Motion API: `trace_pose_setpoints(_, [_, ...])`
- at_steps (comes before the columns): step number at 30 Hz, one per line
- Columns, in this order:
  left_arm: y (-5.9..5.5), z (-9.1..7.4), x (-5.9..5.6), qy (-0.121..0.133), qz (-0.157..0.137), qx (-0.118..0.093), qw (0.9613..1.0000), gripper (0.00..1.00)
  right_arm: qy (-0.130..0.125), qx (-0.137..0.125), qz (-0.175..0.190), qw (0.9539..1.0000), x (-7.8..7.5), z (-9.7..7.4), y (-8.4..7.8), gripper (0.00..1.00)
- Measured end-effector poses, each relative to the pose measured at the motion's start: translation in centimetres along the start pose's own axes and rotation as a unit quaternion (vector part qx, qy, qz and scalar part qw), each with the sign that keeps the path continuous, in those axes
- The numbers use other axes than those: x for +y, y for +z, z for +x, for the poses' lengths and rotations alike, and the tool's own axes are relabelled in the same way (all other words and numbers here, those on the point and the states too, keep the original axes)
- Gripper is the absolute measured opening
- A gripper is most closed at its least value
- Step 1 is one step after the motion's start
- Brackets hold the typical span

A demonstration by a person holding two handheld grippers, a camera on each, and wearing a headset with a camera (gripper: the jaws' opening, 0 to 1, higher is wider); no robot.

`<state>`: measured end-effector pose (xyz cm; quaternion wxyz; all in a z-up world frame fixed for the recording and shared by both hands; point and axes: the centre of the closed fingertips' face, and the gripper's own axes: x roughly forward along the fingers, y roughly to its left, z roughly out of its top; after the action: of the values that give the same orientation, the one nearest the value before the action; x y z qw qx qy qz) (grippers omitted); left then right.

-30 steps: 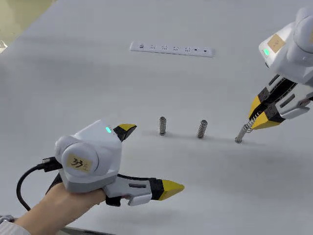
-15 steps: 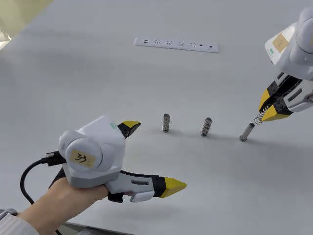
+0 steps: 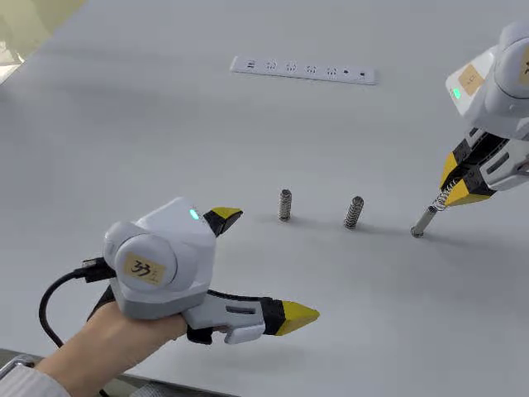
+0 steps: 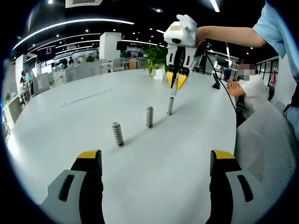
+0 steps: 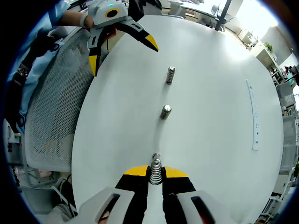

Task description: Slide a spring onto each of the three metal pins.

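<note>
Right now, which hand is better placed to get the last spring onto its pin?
The right. The right tongs grip the spring, its end at the tip of the bare pin. The left tongs hang open, holding nothing, farther from that pin.

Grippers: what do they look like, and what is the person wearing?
The left gripper and right gripper have white rounded bodies, black jaws tipped yellow, green lights and tan handwritten stickers. A black cable leaves the left one. The sleeve is light blue.
</note>
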<state>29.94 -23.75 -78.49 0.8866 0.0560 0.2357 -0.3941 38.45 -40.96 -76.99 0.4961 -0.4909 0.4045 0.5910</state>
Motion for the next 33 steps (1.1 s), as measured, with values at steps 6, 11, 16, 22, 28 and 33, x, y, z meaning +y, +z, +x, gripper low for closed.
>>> trace_pose_setpoints(6, [-0.1, -0.1, 0.1, 0.001, 0.000, 0.001, 1.0000, 0.95, 0.001, 0.001, -0.002, 1.0000, 0.0, 0.1, 0.2, 0.07])
trace_pose_setpoints(11, [-0.1, -0.2, 0.3, 0.003, -0.002, 0.000, 1.0000, 0.95, 0.005, 0.002, -0.001, 1.0000, 0.1, 0.4, 0.3, 0.07])
trace_pose_setpoints(16, [-0.2, -0.3, 0.3, 0.003, -0.004, 0.002, 1.0000, 0.95, 0.007, 0.004, -0.002, 1.0000, 0.1, 0.6, 0.3, 0.07])
trace_pose_setpoints(22, [-0.4, -0.3, 0.3, 0.003, -0.008, 0.001, 1.0000, 0.94, 0.009, 0.006, -0.003, 0.9999, 0.1, 1.1, 0.2, 0.07])
trace_pose_setpoints(28, [-0.6, -0.4, 0.4, 0.004, -0.011, 0.003, 0.9999, 0.94, 0.011, 0.010, -0.006, 0.9999, 0.0, 2.0, 0.1, 0.07])
trace_pose_setpoints(33, [-0.7, -0.5, 0.5, 0.006, -0.013, 0.004, 0.9999, 0.93, 0.015, 0.019, -0.010, 0.9997, 0.1, 2.8, 0.0, 0.07])
